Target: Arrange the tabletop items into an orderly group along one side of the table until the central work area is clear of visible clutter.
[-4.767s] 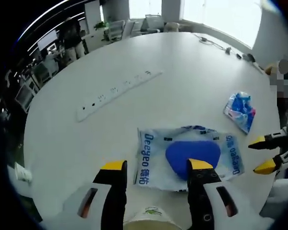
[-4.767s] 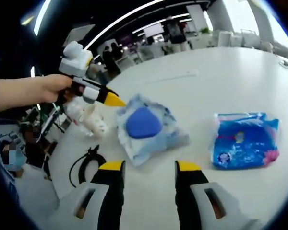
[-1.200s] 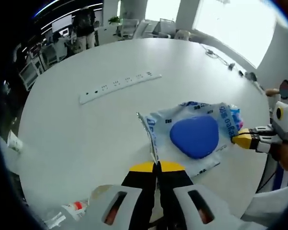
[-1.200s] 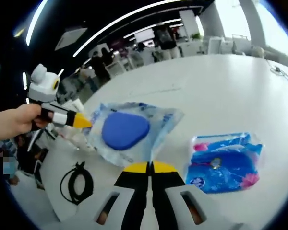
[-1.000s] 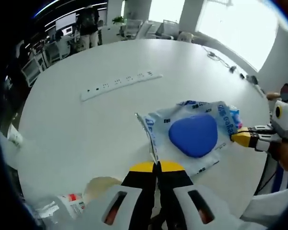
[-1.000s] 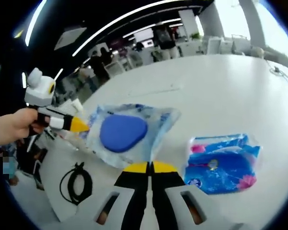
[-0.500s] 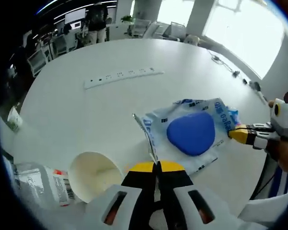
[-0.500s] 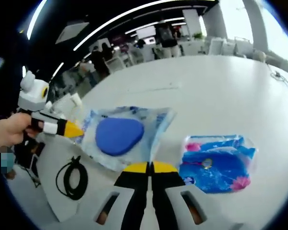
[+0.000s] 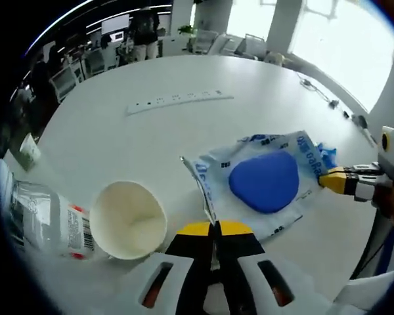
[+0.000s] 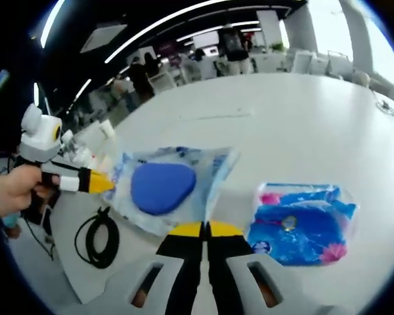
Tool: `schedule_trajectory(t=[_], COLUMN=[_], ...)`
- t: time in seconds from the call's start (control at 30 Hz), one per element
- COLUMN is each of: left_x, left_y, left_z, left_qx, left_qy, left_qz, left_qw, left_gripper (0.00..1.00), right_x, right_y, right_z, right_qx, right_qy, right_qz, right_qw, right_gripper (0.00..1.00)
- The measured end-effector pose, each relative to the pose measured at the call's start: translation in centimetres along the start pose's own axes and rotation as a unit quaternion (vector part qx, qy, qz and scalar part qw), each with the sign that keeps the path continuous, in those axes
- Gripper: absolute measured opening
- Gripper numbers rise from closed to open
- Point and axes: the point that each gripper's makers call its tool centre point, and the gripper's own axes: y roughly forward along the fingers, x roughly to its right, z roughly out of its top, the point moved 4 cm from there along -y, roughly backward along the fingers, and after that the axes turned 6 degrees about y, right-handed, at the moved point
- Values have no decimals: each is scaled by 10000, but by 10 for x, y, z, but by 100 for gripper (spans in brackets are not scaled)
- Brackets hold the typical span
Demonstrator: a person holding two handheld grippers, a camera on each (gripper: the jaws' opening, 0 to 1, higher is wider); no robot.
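The clear packet with the blue pad [image 9: 262,182] hangs above the worktop [image 9: 151,138], stretched between both grippers, probably for carrying it flat toward one edge. Left gripper [image 9: 215,228] and right gripper [image 10: 203,229] each pinch an opposite edge, jaws pressed together. Beside it lie a paper cup [image 9: 128,220], plastic bottle [image 9: 43,218] and blue tissue pack [image 10: 302,223].

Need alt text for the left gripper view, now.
The left gripper, shut, pinches one edge of a clear packet holding a blue pad, while the right gripper holds the opposite edge. On the white table sit a paper cup, a lying bottle and a power strip.
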Motion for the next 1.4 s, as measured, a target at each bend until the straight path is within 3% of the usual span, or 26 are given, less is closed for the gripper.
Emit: schedule_trajectory(t=[0.33, 0.53, 1.4], left_x=[-3, -6, -12], left_y=[11, 12, 20], left_z=[-14, -13, -25], left_qx=[-102, -129, -230], left_qy=[-22, 230, 276], left_qz=[196, 304, 480], left_qw=[9998, 9992, 9982], left_gripper=[0, 0, 0], right_x=[0, 0, 2], right_y=[13, 18, 29], right_z=[-10, -13, -17], right_qx=[-298, -409, -631], right_qy=[-269, -377, -322], right_qz=[43, 8, 52], right_qw=[9992, 9984, 9975], right_gripper=[0, 0, 0])
